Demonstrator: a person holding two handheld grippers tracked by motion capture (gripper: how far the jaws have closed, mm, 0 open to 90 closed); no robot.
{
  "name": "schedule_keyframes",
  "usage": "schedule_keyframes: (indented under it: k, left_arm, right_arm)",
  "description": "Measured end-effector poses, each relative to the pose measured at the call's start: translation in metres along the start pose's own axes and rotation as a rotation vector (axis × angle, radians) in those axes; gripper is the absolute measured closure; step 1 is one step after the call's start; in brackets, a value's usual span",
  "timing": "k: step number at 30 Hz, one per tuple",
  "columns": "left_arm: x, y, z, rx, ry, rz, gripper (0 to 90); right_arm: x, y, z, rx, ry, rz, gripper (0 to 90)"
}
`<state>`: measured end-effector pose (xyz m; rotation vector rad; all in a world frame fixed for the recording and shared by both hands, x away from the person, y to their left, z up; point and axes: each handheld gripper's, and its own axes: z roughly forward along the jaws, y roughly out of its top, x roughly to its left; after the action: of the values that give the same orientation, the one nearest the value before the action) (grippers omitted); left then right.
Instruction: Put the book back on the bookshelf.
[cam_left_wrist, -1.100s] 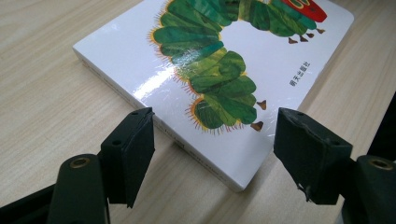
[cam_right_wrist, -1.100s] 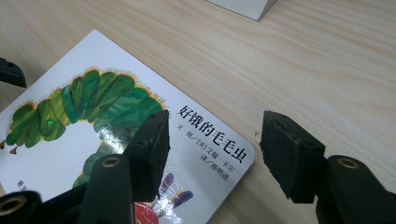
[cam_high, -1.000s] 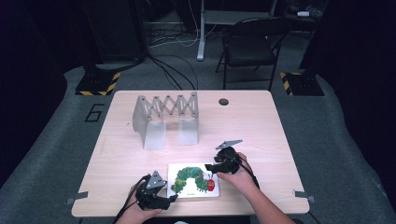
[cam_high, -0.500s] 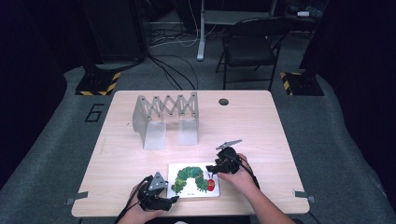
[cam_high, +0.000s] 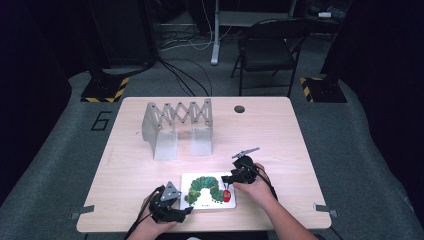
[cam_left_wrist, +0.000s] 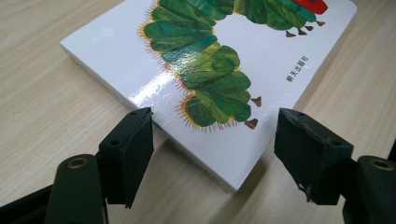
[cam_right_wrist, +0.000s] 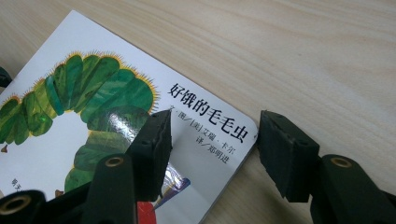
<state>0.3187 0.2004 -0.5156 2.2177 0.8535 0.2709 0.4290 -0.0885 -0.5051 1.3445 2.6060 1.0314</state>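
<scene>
A white board book (cam_high: 207, 190) with a green caterpillar on its cover lies flat near the table's front edge. My left gripper (cam_high: 186, 211) sits low at the book's near left corner. In the left gripper view that corner of the book (cam_left_wrist: 219, 93) lies between the parted jaws of the left gripper (cam_left_wrist: 212, 140), with clear room on the right side. My right gripper (cam_high: 227, 179) is at the book's far right corner. Its jaws (cam_right_wrist: 212, 135) have just been closing, with the title corner of the book (cam_right_wrist: 205, 116) between them. One pad hangs over the cover, the other stands just off the edge, and I see no squeeze.
A grey accordion-style metal rack (cam_high: 177, 120) stands at the back left of the wooden table (cam_high: 280, 140). A round cable hole (cam_high: 239, 109) sits near the far edge. A folding chair (cam_high: 267, 50) and floor cables lie beyond the table.
The right gripper's jaws stand a little narrower around the book's corner. Both hands and the book stay where they were.
</scene>
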Motion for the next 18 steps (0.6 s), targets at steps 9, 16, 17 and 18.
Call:
schedule_keyframes:
  k: [9, 16, 17, 18]
  left_arm:
    - [0.005, 0.012, 0.017, -0.033, -0.003, -0.034, 28.3]
    - [0.007, 0.010, 0.018, -0.032, -0.013, -0.025, 28.1]
    - [0.005, 0.009, 0.019, -0.040, 0.000, -0.026, 27.9]
    - [0.005, 0.009, 0.019, -0.035, -0.002, -0.024, 27.5]
  right_arm:
    - [-0.018, 0.003, -0.004, -0.023, -0.013, 0.101, 45.1]
    - [-0.033, 0.005, -0.005, -0.045, 0.046, 0.161, 47.0]
    - [-0.033, 0.005, -0.005, -0.053, 0.047, 0.165, 47.0]
    - [-0.034, 0.005, -0.005, -0.061, 0.048, 0.169, 47.0]
